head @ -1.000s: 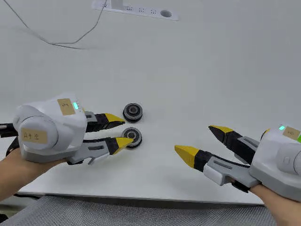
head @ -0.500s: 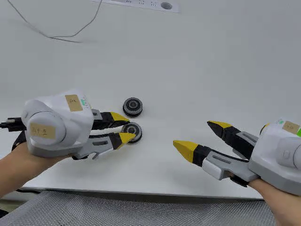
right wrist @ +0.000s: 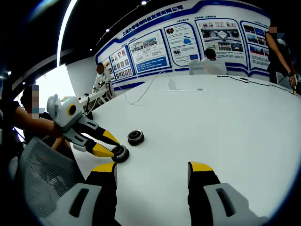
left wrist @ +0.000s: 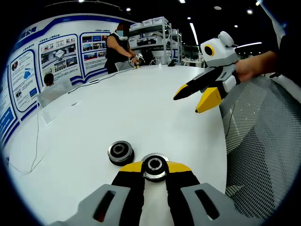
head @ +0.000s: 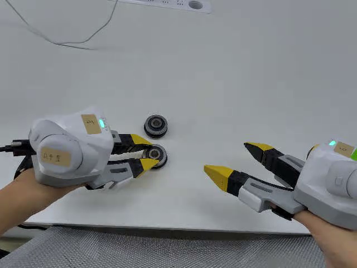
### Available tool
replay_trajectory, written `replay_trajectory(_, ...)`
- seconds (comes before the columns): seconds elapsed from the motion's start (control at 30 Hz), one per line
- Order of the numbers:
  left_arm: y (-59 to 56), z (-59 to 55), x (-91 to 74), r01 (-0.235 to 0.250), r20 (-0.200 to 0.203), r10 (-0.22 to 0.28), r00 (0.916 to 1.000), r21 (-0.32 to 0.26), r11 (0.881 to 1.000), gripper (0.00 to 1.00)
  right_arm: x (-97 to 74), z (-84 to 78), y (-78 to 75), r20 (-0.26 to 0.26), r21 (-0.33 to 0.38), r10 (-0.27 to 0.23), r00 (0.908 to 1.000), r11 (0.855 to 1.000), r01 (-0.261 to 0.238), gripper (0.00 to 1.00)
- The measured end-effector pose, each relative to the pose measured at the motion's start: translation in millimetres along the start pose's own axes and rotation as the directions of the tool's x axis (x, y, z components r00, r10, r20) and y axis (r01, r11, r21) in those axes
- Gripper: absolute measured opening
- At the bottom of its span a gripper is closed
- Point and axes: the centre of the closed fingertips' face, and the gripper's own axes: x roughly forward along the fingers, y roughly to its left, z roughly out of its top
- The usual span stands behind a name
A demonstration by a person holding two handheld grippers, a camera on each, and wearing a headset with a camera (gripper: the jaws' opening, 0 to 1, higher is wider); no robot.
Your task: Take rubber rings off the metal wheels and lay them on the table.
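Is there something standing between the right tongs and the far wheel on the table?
Nothing visible does: bare table lies between the open right tongs and the far wheel. The near wheel, between the left tongs, sits beside that path.

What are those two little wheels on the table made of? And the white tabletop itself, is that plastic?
Nearer wheel: bright, shiny hub, likely steel; the dull black band around it looks like rubber. Farther wheel: same look, glinting grey centre, matte dark rim. Tabletop: smooth matt white, perhaps laminate or paint; the look alone cannot settle it.
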Motion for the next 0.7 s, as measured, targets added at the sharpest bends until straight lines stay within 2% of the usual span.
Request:
replay_trajectory(0.23, -1.7, 1.2, 2.0, 0.009, 0.001, -0.009, 1.0, -0.012, 1.0, 0.16, 0.5, 0.1, 1.2, 0.0, 0.003, 0.006, 1.0, 1.0, -0.006, 0.6)
replay_trajectory(0.4, -3.3, 2.0, 2.6, 0.014, -0.014, -0.014, 0.9998, 0.026, 1.0, 0.15, 0.8, 0.8, 1.6, 0.003, 0.01, 0.009, 1.0, 1.0, -0.009, 0.6)
replay_trajectory(0.43, -3.6, 0.2, 2.5, 0.018, -0.028, -0.017, 0.9995, 0.031, 0.999, 0.16, 0.9, 0.9, 1.7, 0.003, 0.011, 0.009, 1.0, 1.0, -0.009, 0.6)
replay_trajectory(0.7, -3.5, 0.7, 2.8, 0.022, -0.035, -0.021, 0.9992, 0.032, 0.999, 0.16, 2.5, 1.2, 5.0, 0.003, 0.01, 0.019, 0.9998, 1.0, -0.019, 0.59)
